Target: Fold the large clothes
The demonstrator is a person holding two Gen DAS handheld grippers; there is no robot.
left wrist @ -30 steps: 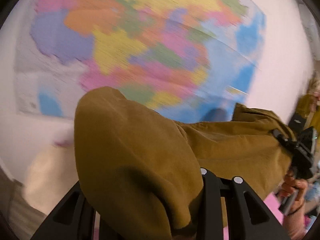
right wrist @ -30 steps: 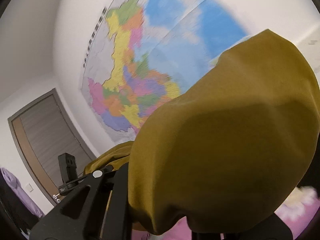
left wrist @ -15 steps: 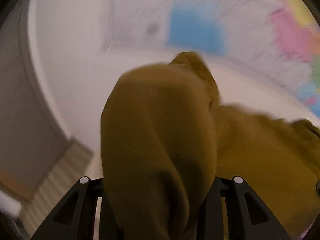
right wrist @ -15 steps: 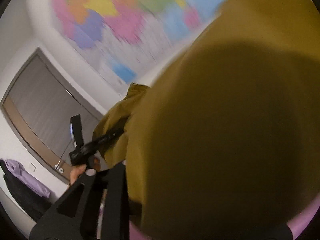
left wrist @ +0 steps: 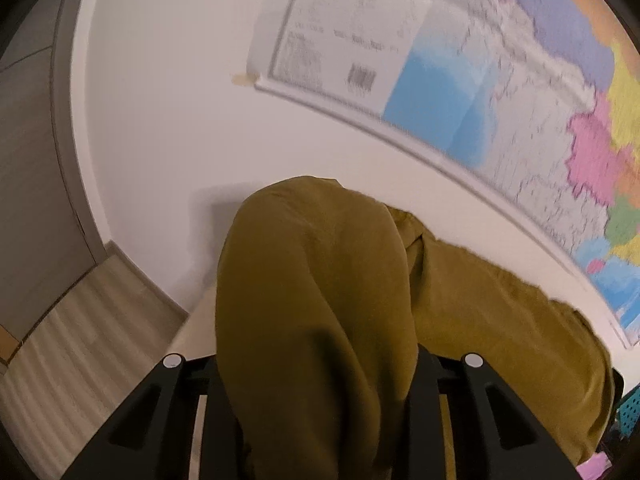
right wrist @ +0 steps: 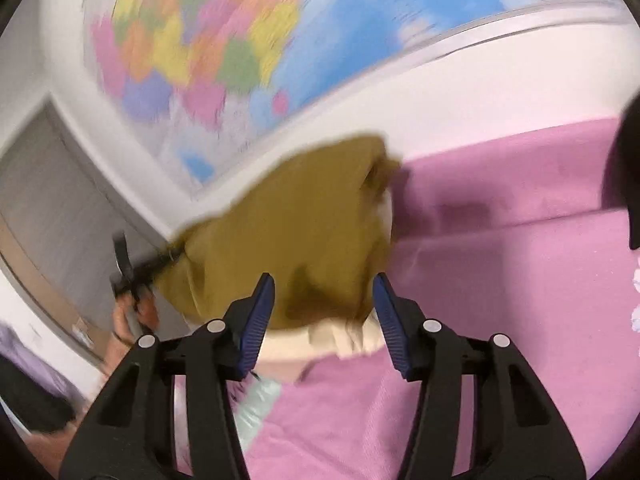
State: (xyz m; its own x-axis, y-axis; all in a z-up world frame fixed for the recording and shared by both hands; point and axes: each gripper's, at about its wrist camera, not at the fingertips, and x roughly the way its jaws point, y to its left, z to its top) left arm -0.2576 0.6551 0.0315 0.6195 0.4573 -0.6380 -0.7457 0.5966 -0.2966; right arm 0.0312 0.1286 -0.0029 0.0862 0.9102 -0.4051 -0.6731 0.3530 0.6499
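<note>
Where bunched, soft matte mustard garment (left wrist: pixel 320 300) folds

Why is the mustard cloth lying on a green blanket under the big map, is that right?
Not green. The right wrist view shows the mustard cloth over a pink blanket, with the big map on the wall behind.

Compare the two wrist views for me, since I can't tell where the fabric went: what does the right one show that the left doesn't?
Only the right wrist view shows the pink bedspread, the blue-padded right gripper opening with nothing pinched, and the left gripper in a hand. Only the left wrist view shows the wooden floor and the map's barcode corner. Both show the mustard-brown cloth garment and the colourful wall map.
</note>
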